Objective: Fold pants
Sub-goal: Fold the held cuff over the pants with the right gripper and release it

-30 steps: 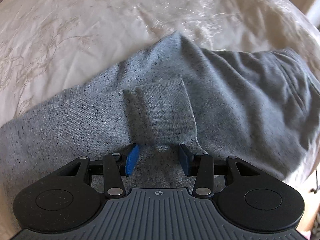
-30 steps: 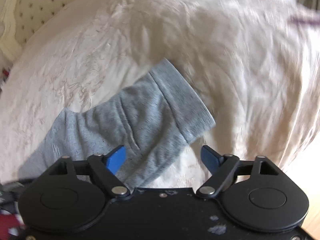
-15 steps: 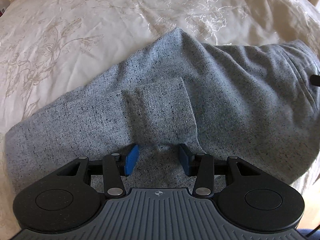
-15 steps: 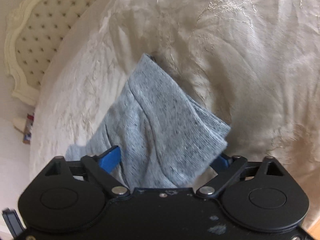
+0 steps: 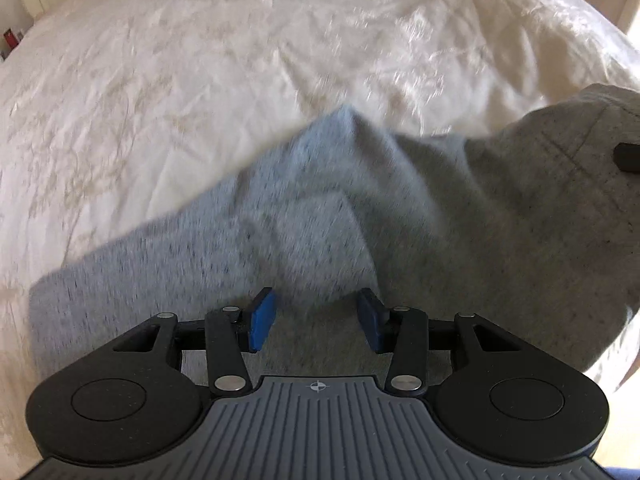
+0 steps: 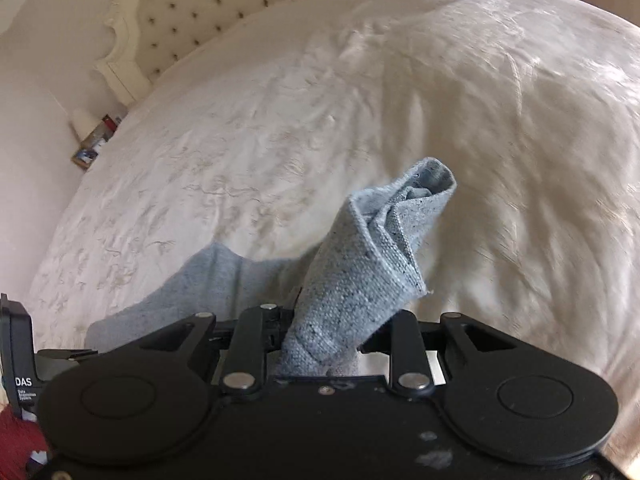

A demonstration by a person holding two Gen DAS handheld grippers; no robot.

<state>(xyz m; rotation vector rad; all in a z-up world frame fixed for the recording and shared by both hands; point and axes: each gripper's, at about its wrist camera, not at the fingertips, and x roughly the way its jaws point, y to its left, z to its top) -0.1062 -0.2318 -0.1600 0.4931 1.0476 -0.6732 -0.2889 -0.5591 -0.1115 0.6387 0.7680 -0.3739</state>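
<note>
Grey speckled pants (image 5: 440, 220) lie on a cream bedspread (image 5: 200, 60). My left gripper (image 5: 316, 320) sits low over them with its blue pads apart and a thick fold of the fabric between them; the fabric stays fixed to the pads as the hand lifts. In the right wrist view a leg end with its cuff (image 6: 372, 260) stands bunched up out of my right gripper (image 6: 332, 332). Its jaws are closing on that cuff, and the cloth hides the pads. The rest of the pants (image 6: 208, 280) trails to the left.
The bedspread (image 6: 280, 120) spreads wide on all sides of the pants. A tufted cream headboard (image 6: 224, 4) stands at the far end, with a small shelf of items (image 6: 94, 136) beside it. A dark piece (image 5: 628, 156) shows at the right edge of the left wrist view.
The right gripper, wide open around the cuff before, has closed in on it and raised it into a bunch. The left gripper has lifted slightly, and the fabric has kept its place between the pads.
</note>
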